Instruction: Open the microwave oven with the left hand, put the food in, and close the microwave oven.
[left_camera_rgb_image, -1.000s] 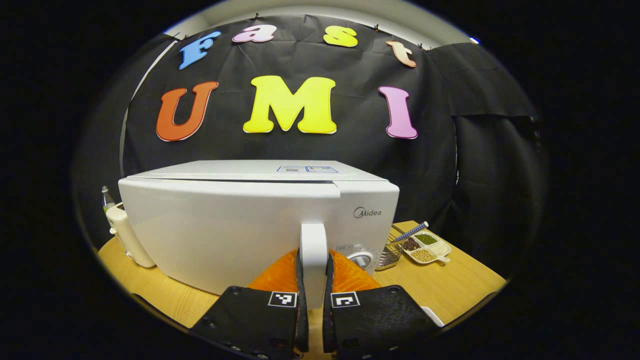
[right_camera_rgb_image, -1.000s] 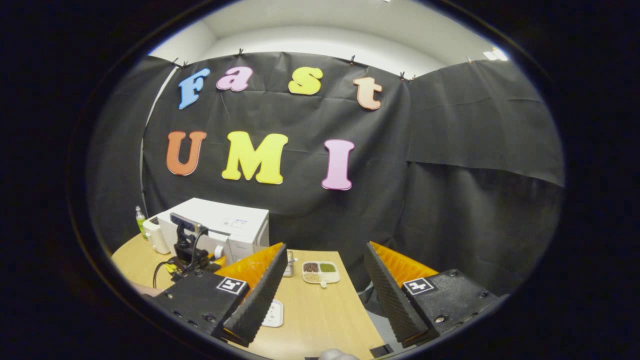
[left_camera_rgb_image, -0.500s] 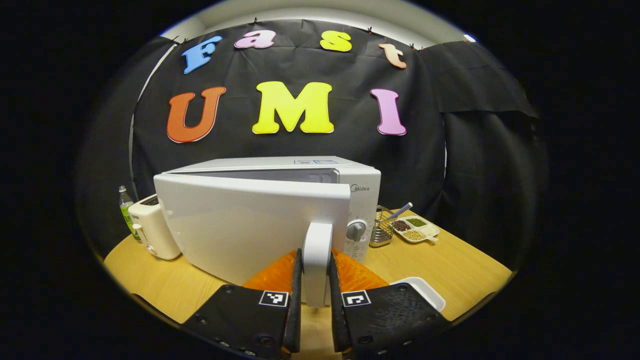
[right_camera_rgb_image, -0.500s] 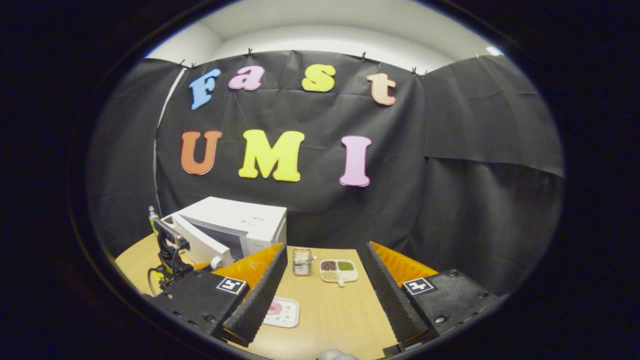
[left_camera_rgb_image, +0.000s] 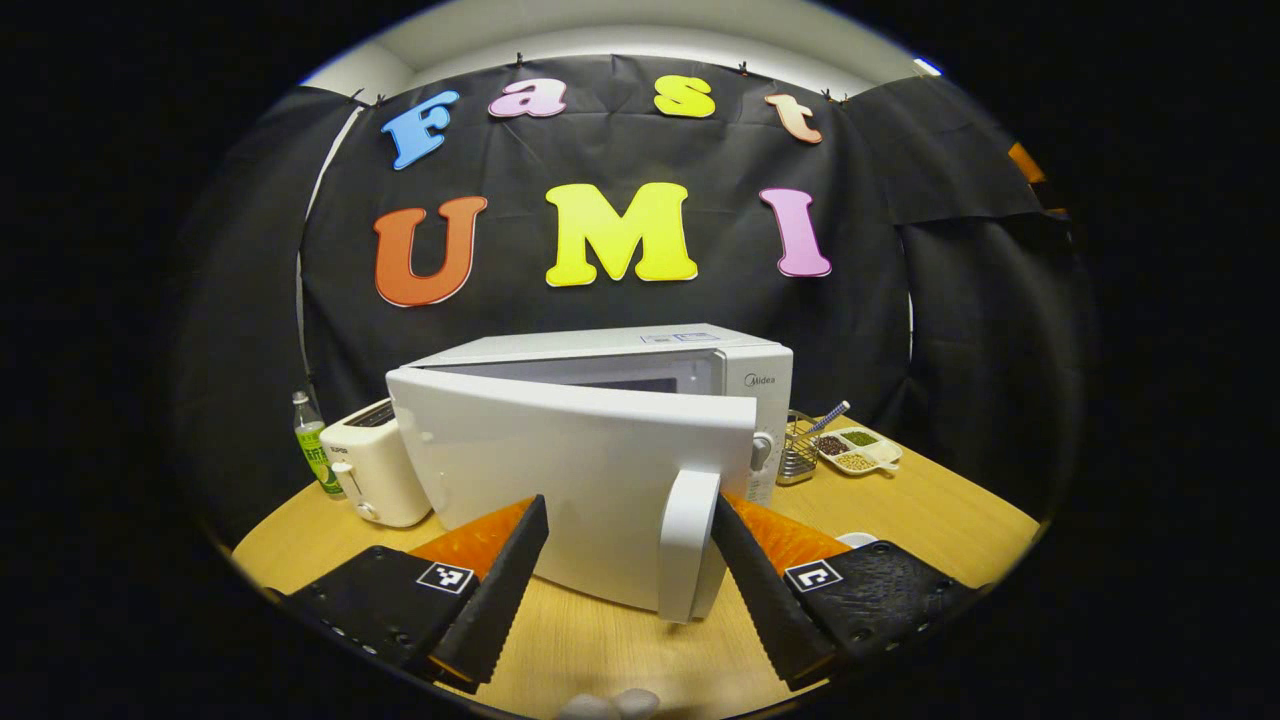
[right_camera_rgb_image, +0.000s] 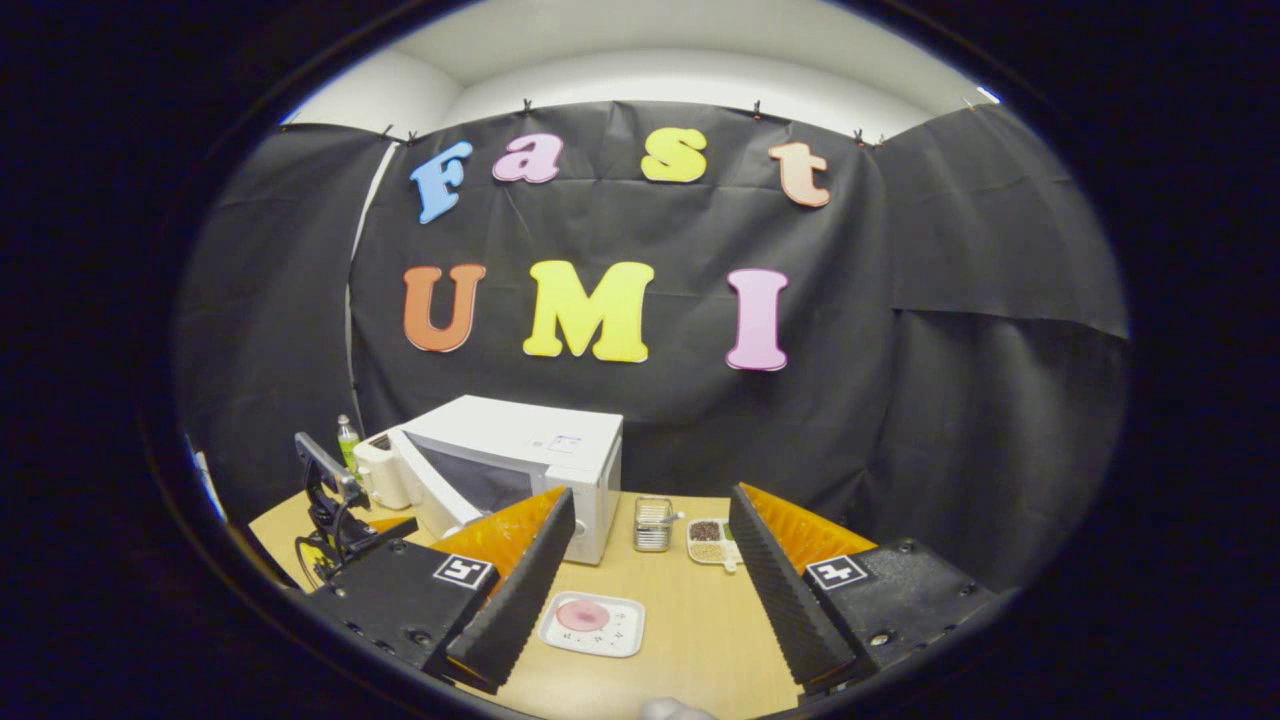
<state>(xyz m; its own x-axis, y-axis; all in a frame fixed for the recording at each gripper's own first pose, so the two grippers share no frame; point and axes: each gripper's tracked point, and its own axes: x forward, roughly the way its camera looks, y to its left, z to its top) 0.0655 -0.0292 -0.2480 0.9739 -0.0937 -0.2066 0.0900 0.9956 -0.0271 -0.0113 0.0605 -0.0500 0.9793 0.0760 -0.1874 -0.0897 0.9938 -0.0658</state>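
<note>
The microwave oven is sitting at the back of the wooden table, its door swinging partly open toward me. The left gripper is spreading wide around the door handle, gripping nothing. The right gripper is hovering, fingers apart and empty, over the plate of food, which is lying on the table in front of the oven. To my eye the opening step is wrapping up; next, the door looks to need more swing before the plate is grasped.
</note>
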